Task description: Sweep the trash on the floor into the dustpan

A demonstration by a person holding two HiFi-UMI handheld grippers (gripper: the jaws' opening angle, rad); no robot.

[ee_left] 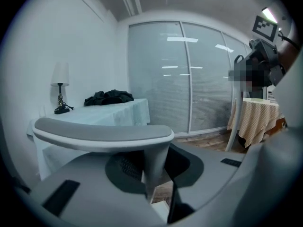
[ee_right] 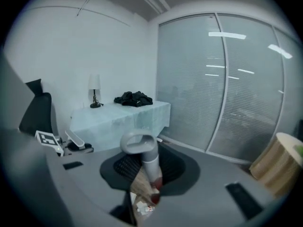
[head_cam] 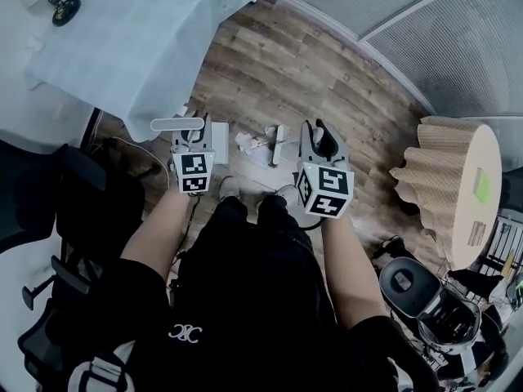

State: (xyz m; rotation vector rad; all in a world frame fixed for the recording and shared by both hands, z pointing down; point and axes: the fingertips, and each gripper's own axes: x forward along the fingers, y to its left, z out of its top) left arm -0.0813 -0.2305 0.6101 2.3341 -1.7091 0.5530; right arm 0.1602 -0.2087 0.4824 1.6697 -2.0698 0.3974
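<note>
Left gripper (head_cam: pixel 198 137) is clenched on the stem of a flat-topped handle (head_cam: pixel 176 124). The left gripper view shows the grey stem pinched between the jaws, with the wide top bar (ee_left: pixel 104 132) above them. This gripper is over the wooden floor (head_cam: pixel 310 80), just off the edge of the pale-cloth table (head_cam: pixel 139 39).

The trash (head_cam: pixel 249 142), crumpled white scraps with a bit of red, lies on the floor between the two grippers, just ahead of the person's shoes. It is nearer the left gripper's right side and below both. A white bar-like part (head_cam: pixel 278 144) sits just right of the trash; can't tell what it is.

Right gripper (head_cam: pixel 317 141) is clamped on a loop-topped handle (ee_right: pixel 137 143). The stem runs down through the jaws, with the trash (ee_right: pixel 142 207) on the floor straight below.

The round skirted table (head_cam: pixel 445 178) is far right, well apart.
</note>
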